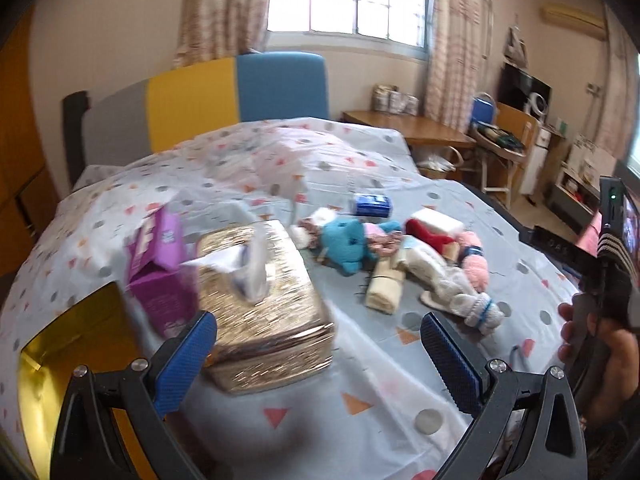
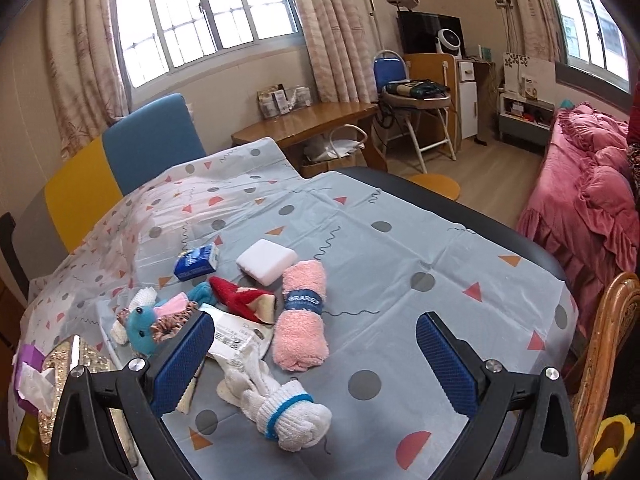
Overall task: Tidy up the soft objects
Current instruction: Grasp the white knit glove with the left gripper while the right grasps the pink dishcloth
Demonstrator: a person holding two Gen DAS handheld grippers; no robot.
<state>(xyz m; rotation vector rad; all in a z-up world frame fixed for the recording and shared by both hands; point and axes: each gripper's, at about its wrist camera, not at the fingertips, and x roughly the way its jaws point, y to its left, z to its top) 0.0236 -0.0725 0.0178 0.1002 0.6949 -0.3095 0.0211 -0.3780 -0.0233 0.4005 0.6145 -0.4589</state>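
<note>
A pile of soft things lies on the patterned tablecloth: a rolled pink towel, a white sock bundle with a blue band, a teal plush toy, a red sock, a white sponge block and a blue tissue pack. My right gripper is open and empty just above the sock bundle. My left gripper is open and empty next to a gold tissue box. The pile shows to its right, with the plush toy and the pink towel.
A purple carton stands left of the tissue box, and a gold open box sits at the table's left edge. A blue and yellow chair back stands behind the table. A pink bed is at the right.
</note>
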